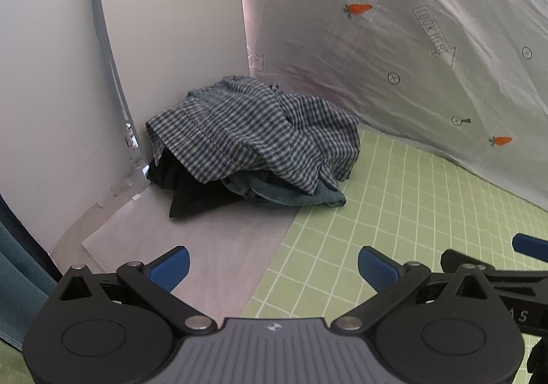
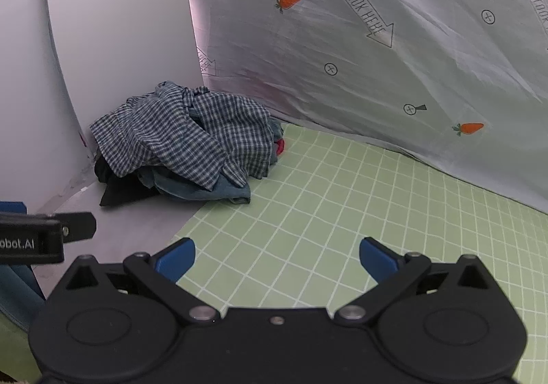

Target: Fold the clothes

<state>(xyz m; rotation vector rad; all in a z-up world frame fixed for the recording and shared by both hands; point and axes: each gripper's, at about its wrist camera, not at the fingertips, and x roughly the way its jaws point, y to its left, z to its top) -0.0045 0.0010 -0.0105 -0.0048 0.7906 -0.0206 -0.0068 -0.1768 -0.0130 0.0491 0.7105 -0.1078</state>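
You held the left gripper (image 1: 273, 268) and right gripper (image 2: 277, 259) low in frame, fingers spread wide, gripping nothing. The clothes pile (image 1: 253, 140) (checked shirt on top) sat centre-left, against the white wall (image 1: 164, 24).

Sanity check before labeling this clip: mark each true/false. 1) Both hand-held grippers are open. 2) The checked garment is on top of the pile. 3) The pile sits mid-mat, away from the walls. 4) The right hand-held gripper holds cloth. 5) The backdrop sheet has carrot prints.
1) True: left hand-held gripper and right hand-held gripper both stand open.
2) True: checked garment tops the pile.
3) False: it sits in the corner, against the white wall.
4) False: it's empty.
5) True: backdrop sheet shows orange carrots.
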